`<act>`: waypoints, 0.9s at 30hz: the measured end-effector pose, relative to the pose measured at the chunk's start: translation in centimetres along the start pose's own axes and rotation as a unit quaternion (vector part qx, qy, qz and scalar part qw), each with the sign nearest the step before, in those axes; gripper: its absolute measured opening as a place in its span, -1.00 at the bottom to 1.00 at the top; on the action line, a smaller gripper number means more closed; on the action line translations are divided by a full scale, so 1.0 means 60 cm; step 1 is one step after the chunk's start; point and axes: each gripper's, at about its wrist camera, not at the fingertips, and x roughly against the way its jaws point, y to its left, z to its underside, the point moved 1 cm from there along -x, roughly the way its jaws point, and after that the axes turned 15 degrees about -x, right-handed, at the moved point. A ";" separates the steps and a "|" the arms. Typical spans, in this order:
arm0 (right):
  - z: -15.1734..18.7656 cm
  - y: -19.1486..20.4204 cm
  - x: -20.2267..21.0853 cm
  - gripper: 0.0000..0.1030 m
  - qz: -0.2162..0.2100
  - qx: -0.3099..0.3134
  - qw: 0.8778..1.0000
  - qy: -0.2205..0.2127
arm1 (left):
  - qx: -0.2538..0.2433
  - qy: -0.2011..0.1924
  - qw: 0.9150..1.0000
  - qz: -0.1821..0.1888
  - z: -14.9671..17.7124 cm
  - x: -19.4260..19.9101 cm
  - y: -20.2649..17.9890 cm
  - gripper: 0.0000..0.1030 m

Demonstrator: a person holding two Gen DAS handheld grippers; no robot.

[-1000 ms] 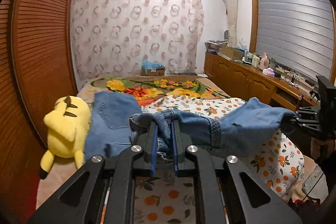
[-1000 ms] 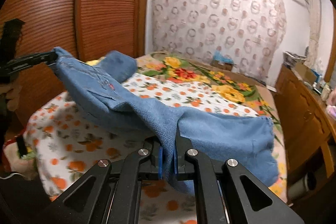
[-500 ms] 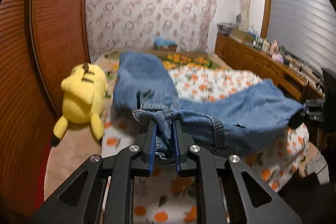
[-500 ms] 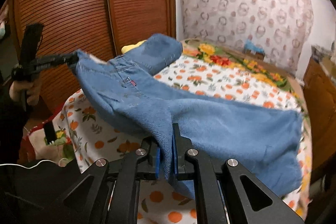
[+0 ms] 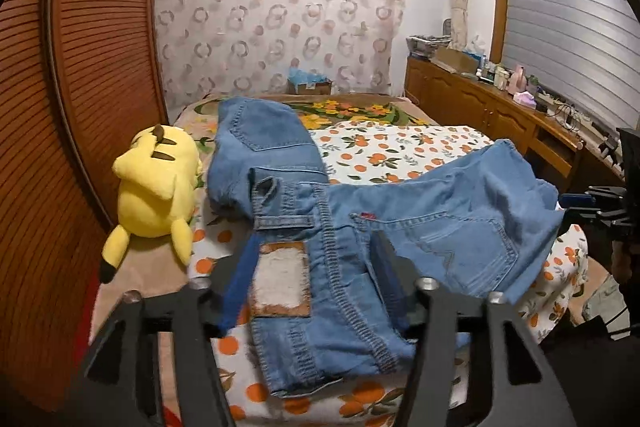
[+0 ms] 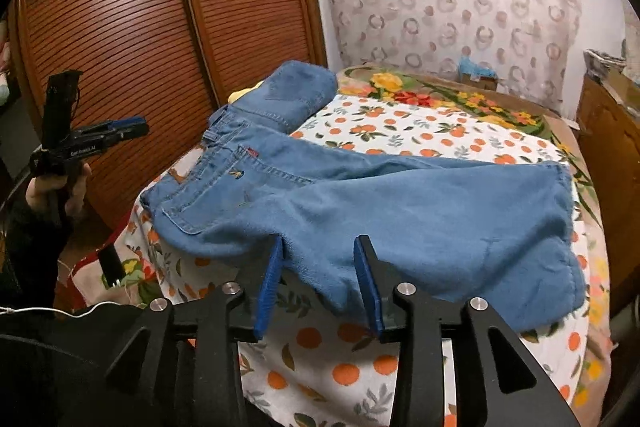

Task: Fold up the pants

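Both tongs just spread, jeans (image 6: 360, 203) lying loose between; right tongs (image 6: 320, 271) hide hem.

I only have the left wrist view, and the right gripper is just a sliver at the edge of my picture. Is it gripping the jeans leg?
Observer: No. The right gripper has just been opening its jaws. The jeans leg lies loose between the blue pads and is not pinched.
Operator: Good. Does the end of that leg hang off the bed cover?
Observer: No, as far as I can see. The hem rests on the orange-print cover, and more cover shows beyond it.
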 end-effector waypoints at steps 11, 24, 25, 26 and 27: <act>0.023 -0.045 0.024 -0.10 0.083 -0.027 0.995 -0.045 | -0.004 0.005 0.998 0.060 -0.043 -0.102 -0.085 0.48; 0.060 -0.170 0.046 -0.09 0.173 -0.116 0.977 -0.048 | -0.033 0.036 0.996 0.078 -0.050 -0.194 -0.156 0.48; 0.063 -0.178 0.047 -0.09 0.178 -0.123 0.975 -0.047 | -0.033 0.042 0.996 0.077 -0.044 -0.202 -0.158 0.48; 0.064 -0.184 0.045 -0.09 0.181 -0.129 0.974 -0.046 | -0.031 0.046 0.995 0.078 -0.041 -0.207 -0.158 0.48; 0.065 -0.192 0.044 -0.09 0.185 -0.136 0.972 -0.044 | -0.029 0.051 0.995 0.079 -0.037 -0.212 -0.158 0.48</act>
